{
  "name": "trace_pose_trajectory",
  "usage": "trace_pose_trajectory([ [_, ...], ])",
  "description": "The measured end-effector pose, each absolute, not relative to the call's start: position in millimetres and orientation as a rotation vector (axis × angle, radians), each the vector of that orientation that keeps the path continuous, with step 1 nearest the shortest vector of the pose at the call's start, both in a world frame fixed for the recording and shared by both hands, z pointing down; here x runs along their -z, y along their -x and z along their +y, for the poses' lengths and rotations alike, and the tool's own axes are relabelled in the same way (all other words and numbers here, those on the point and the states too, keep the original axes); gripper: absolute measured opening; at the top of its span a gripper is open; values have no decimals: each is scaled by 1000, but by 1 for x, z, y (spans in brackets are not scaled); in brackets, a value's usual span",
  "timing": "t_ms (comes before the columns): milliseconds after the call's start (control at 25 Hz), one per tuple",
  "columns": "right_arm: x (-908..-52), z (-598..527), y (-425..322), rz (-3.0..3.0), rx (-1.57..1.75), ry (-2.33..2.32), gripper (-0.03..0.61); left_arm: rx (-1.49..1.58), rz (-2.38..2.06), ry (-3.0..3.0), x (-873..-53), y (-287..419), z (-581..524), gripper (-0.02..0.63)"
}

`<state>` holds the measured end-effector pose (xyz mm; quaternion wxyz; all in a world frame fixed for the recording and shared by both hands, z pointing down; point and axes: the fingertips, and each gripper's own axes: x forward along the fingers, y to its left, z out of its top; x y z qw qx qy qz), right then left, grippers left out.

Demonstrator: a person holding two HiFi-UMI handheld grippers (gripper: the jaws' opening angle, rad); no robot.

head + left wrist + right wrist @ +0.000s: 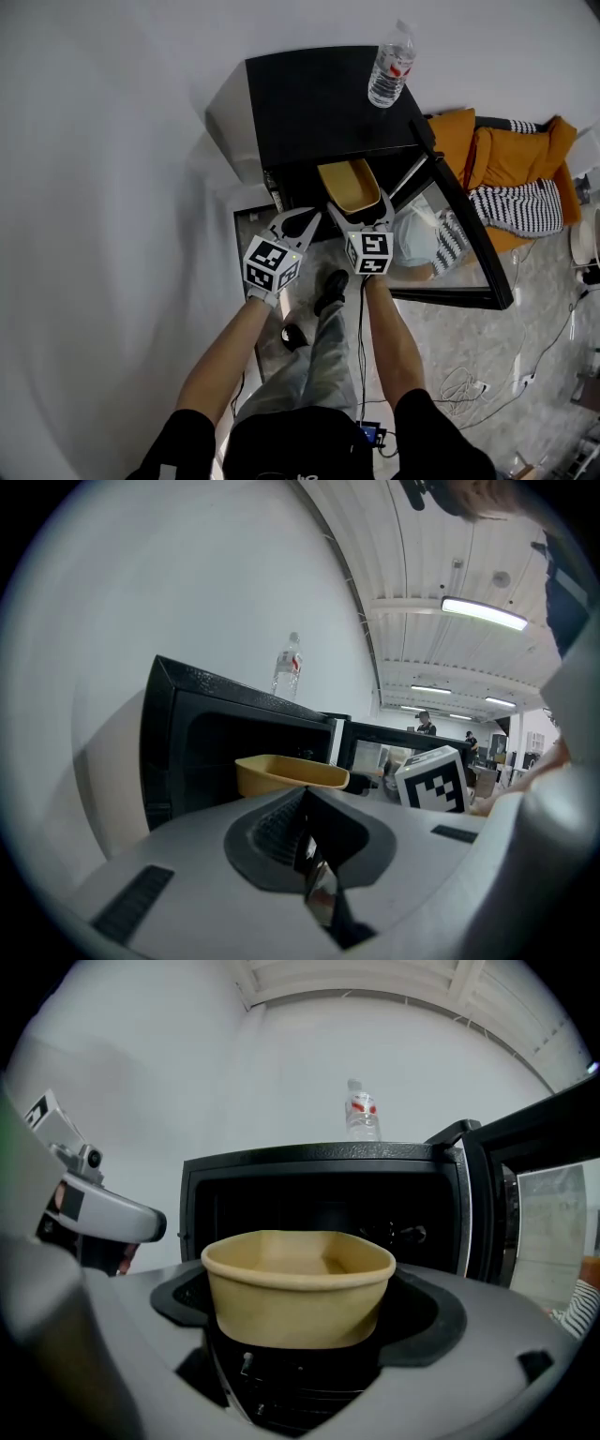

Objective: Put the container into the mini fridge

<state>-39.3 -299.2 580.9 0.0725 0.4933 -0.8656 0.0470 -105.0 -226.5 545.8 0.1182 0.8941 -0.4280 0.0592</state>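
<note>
A yellow open-topped container (349, 185) is held by its near end in my right gripper (362, 214), which is shut on it. It hangs level at the mouth of the black mini fridge (319, 103), whose door (464, 234) stands swung open to the right. The right gripper view shows the container (298, 1283) just in front of the dark fridge cavity (319, 1213). My left gripper (298, 223) hovers beside it on the left, shut and holding nothing. In the left gripper view, the container (291, 772) sits just past my left gripper (302, 803).
A clear water bottle (391, 66) stands on the fridge top near its right front corner. Orange and striped cloth (511, 155) lies behind the open door. Cables (469, 384) trail on the floor at right. A white wall runs along the left. The person's shoes (330, 291) stand below the grippers.
</note>
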Motion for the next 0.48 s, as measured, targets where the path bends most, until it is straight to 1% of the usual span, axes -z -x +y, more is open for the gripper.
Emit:
trace_pose_trajectory([
  [480,-600,-331,50,-2586,-147,-1489,535,-173,-1251,-2578,-563,105,-245,8],
])
